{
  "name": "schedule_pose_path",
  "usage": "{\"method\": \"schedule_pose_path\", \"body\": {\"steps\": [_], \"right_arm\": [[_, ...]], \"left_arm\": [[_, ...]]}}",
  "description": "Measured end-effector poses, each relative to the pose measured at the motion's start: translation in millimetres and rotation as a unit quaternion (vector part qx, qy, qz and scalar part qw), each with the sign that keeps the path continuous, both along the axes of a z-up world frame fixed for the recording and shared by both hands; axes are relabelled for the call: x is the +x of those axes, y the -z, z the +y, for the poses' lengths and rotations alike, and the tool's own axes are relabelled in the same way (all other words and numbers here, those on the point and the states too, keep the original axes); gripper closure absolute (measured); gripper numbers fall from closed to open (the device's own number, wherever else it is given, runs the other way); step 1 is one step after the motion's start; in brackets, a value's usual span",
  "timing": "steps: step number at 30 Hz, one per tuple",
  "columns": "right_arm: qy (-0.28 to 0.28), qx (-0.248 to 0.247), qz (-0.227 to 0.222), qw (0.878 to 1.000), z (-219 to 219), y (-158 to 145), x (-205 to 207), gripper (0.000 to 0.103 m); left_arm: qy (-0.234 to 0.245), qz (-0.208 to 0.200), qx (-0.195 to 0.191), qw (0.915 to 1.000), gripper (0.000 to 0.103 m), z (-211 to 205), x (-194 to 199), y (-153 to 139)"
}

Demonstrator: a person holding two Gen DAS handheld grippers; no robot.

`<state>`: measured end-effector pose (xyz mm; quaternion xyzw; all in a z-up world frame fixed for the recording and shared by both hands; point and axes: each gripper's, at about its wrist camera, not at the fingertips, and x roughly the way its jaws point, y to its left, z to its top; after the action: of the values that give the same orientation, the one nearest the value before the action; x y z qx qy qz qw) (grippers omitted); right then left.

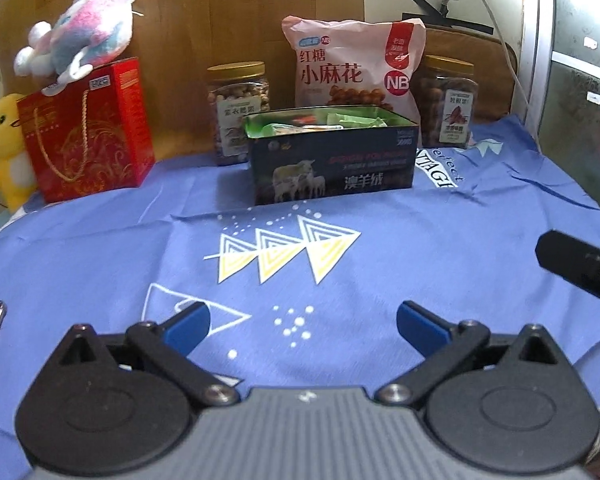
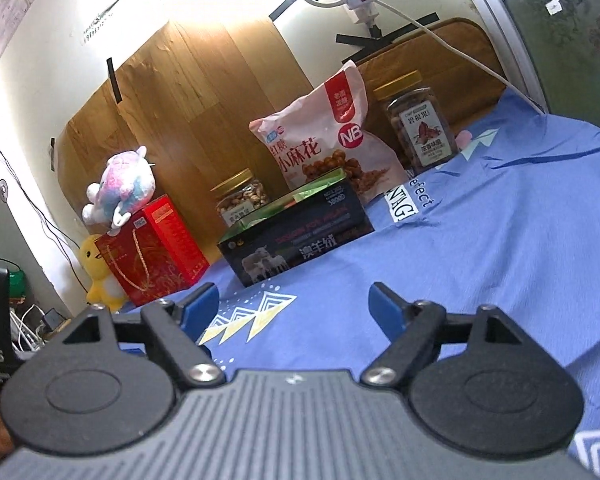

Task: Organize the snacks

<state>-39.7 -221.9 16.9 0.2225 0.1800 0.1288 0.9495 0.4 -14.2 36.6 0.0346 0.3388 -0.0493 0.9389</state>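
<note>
Snack box: dark open box (image 1: 332,160) with packets inside, near the bed's (image 1: 460,240) far edge.
Left hand-held gripper (image 1: 303,326): spread wide, empty, well short of the box.
Right hand-held gripper (image 2: 294,312): spread wide, empty, also well short.

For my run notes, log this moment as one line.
left tongs: open, empty | right tongs: open, empty | dark box: open, packets inside | pink bag: upright behind box | blue cloth: nothing loose seen
</note>
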Motion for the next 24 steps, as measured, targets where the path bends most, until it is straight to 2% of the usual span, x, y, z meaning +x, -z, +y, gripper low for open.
{"method": "schedule_pose_path", "body": {"steps": [9, 20, 24], "right_arm": [[0.006, -0.003, -0.014, 1.000, 4.6, -1.4, -9.5, 0.017], [0.010, 0.002, -0.013, 1.000, 3.6, 1.6, -9.9, 0.016], [0.010, 0.002, -0.013, 1.000, 3.6, 1.6, -9.9, 0.016]], "left_arm": [[-0.016, -0.014, 0.014, 0.9997, 0.000, 0.5, -8.2, 2.0], [-0.010, -0.016, 0.020, 0.9996, 0.000, -1.5, -9.7, 4.9], [-0.012, -0.019, 0.040, 0.9989, 0.000, -4.9, -9.0, 6.6]]}}
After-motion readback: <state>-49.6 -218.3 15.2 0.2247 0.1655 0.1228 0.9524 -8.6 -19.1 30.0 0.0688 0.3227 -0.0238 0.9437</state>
